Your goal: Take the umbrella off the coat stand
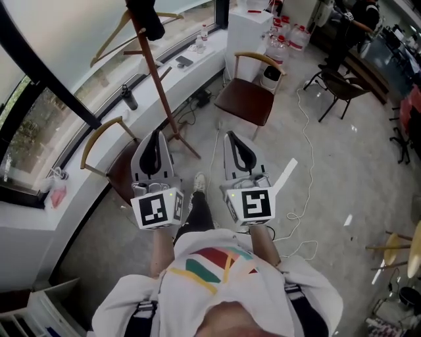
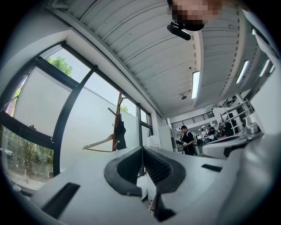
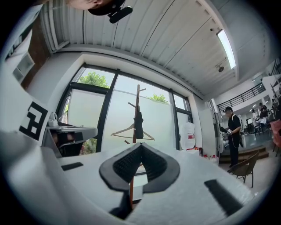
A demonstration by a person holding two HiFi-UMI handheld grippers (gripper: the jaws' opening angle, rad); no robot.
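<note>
A wooden coat stand [image 1: 160, 79] rises by the window, a short way ahead of both grippers. A black folded umbrella [image 1: 146, 16] hangs near its top, beside a wooden clothes hanger [image 1: 113, 34]. My left gripper [image 1: 155, 135] and right gripper [image 1: 234, 138] are side by side at waist height, both shut and empty, apart from the stand. In the left gripper view the umbrella [image 2: 120, 133] hangs on the stand [image 2: 117, 110] just left of the jaws. In the right gripper view the umbrella [image 3: 138, 125] and stand [image 3: 137, 96] are straight ahead above the shut jaws.
A wooden chair [image 1: 252, 92] stands ahead on the right, another chair [image 1: 104, 141] close on the left by the window sill [image 1: 164, 66]. Cables [image 1: 304, 131] trail over the floor. A white cabinet [image 1: 247, 29] and water bottles are beyond. A person in black [image 3: 232, 132] stands far right.
</note>
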